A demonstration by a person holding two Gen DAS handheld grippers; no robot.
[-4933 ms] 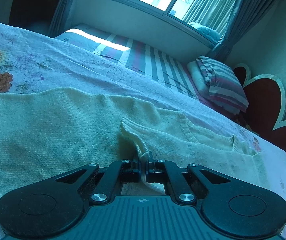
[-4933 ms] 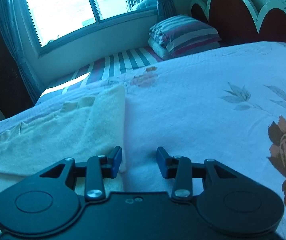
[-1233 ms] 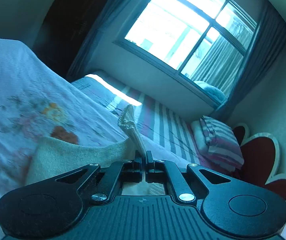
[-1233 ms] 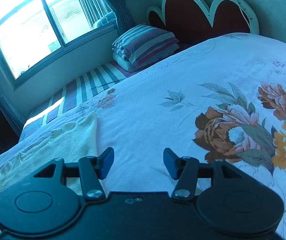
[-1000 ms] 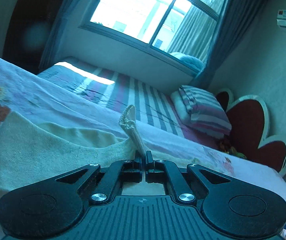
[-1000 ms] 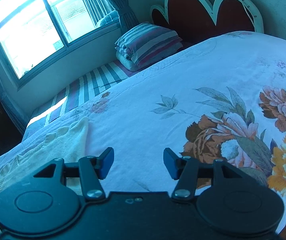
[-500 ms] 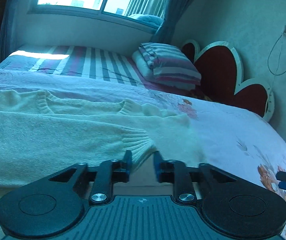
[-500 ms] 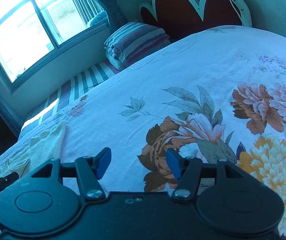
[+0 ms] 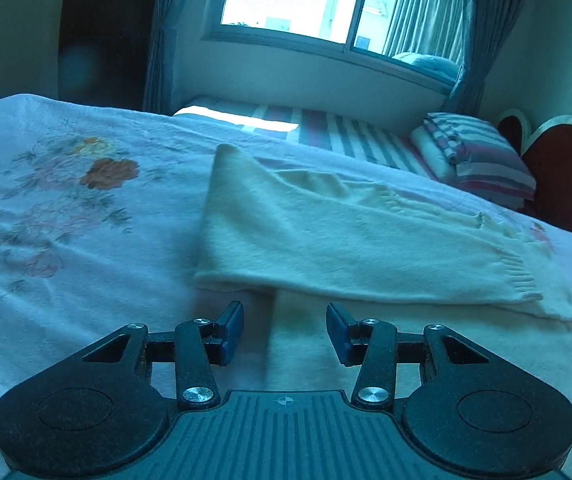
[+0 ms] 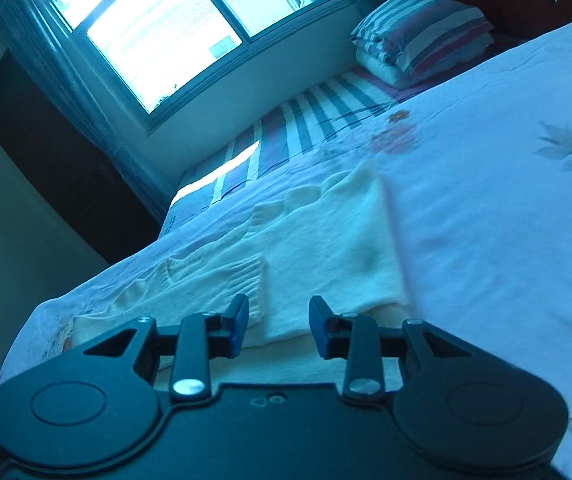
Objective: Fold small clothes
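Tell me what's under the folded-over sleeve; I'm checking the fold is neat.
The cream sweater body lies under the sleeve, which crosses it with its ribbed cuff on top. Beneath that is the floral bedspread. Any layers or creases under the sleeve are covered.

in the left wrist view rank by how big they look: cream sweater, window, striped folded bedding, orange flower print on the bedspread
1. cream sweater, though it lies nearest the camera
2. window, though it is far off
3. striped folded bedding
4. orange flower print, smallest
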